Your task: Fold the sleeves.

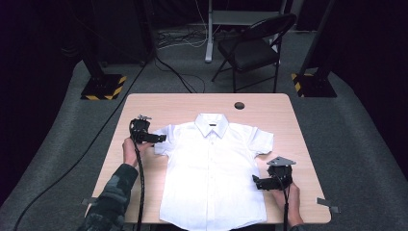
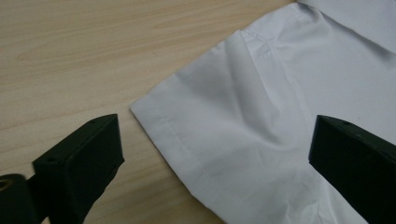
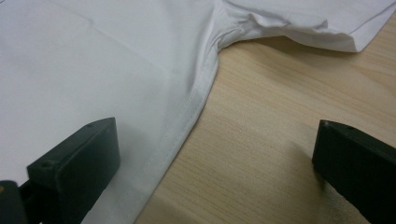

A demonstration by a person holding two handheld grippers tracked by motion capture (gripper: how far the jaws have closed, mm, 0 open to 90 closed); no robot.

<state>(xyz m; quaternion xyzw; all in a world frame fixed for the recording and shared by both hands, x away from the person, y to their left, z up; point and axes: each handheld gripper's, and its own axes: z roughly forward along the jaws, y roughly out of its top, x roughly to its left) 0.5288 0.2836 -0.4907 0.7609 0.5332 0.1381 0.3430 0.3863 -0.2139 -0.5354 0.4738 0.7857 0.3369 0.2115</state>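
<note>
From the high view, the white shirt (image 1: 214,168) lies flat and face up on the wooden table (image 1: 159,103), collar away from you, both short sleeves spread out. Nothing is folded yet, so judge the work as barely begun: every fold is still ahead. Your left gripper (image 1: 156,138) sits at the tip of the left sleeve (image 1: 165,139); your right gripper (image 1: 258,182) sits at the shirt's right side edge, below the other sleeve.

In the left gripper view, your jaws stand wide apart with nothing between them but air. The sleeve hem (image 2: 161,123) lies on the table in the gap, untouched by either jaw. You have not gripped it.

In the right gripper view, the jaws are again spread wide and empty. The side seam (image 3: 187,119) runs between them, one jaw over cloth, the other over bare wood, and the armpit and right sleeve (image 3: 303,25) lie farther off. Both grabs remain to be made.
</note>
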